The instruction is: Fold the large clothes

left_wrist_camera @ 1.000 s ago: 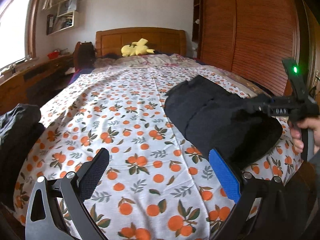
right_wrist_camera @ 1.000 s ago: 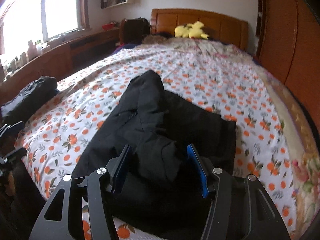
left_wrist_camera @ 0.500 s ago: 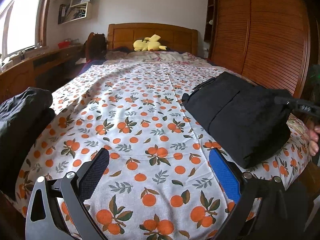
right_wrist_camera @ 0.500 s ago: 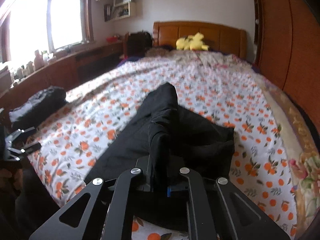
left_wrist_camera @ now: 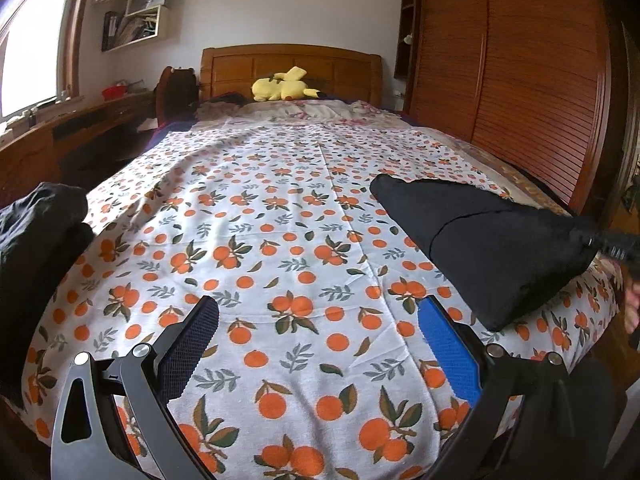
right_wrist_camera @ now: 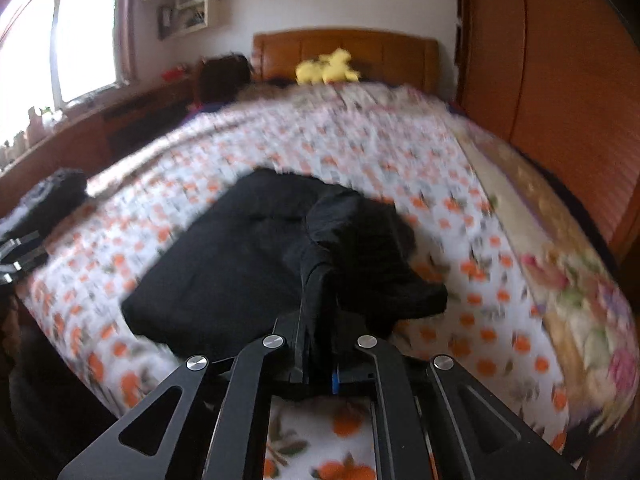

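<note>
A dark pile of clothes (left_wrist_camera: 36, 240) sits at the left edge of the bed (left_wrist_camera: 304, 216), near the foot, apart from everything else. The left gripper (left_wrist_camera: 316, 344) hangs over the orange-print bedspread with its jaws released and wide apart, nothing but bare sheet between them. The black garment (left_wrist_camera: 492, 248) lies to the right of those jaws, at the near right side of the bed, partly folded; its near corner comes close to the blue pad of the left gripper's right finger without touching it. In the right wrist view, which is blurred, the right gripper (right_wrist_camera: 320, 344) has its jaws clenched on a bunched ridge of the black garment (right_wrist_camera: 224, 276), which rises from between them, while the rest spreads flat on the bedspread to the left and beyond. Far back, a yellow plush toy (left_wrist_camera: 282, 88) rests against the wooden headboard (left_wrist_camera: 292, 66), and a wooden wardrobe (left_wrist_camera: 508, 72) stands along the right.
</note>
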